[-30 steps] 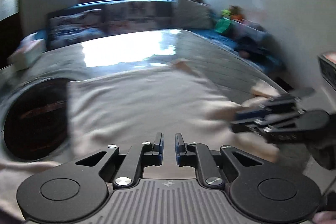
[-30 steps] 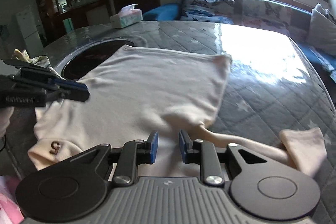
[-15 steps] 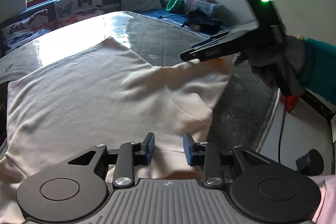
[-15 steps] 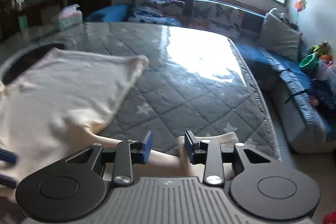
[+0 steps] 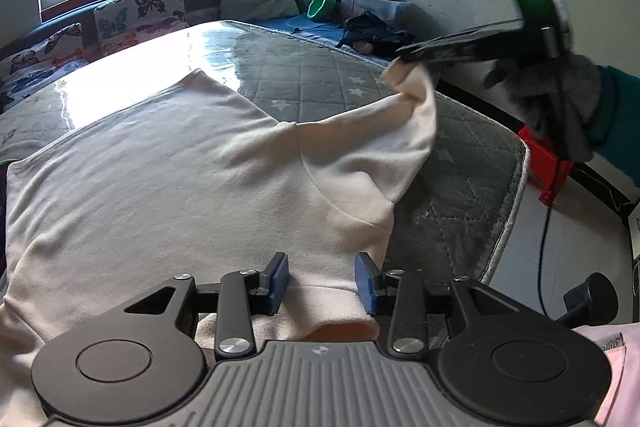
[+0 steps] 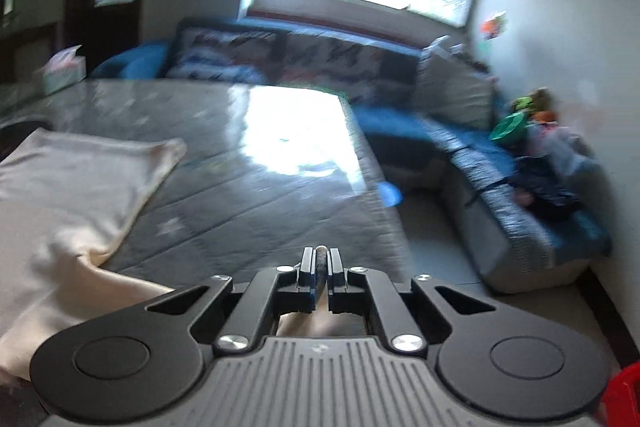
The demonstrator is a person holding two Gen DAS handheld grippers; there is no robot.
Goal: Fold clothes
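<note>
A cream long-sleeved shirt (image 5: pixel 168 179) lies spread on the grey quilted table cover (image 5: pixel 460 187). My right gripper (image 5: pixel 404 61) is shut on the end of the shirt's sleeve (image 5: pixel 412 107) and holds it lifted above the table's right side. In the right wrist view its jaws (image 6: pixel 320 263) are pressed together on a thin fold of cloth, with the shirt (image 6: pixel 60 195) to the left. My left gripper (image 5: pixel 322 281) is open, low over the shirt's near edge, with cloth between and below its pads.
A blue sofa (image 5: pixel 128 15) with butterfly cushions runs under the window. Toys, a green bowl (image 5: pixel 322 5) and dark clothes sit on the bench at the right. A red object (image 5: pixel 554 171) and a black cable hang beside the table's right edge. A tissue box (image 6: pixel 64 69) stands far left.
My right gripper closed on the sleeve end and lifted it up and to the right. My left gripper swung right along the shirt's near edge and opened wider.
</note>
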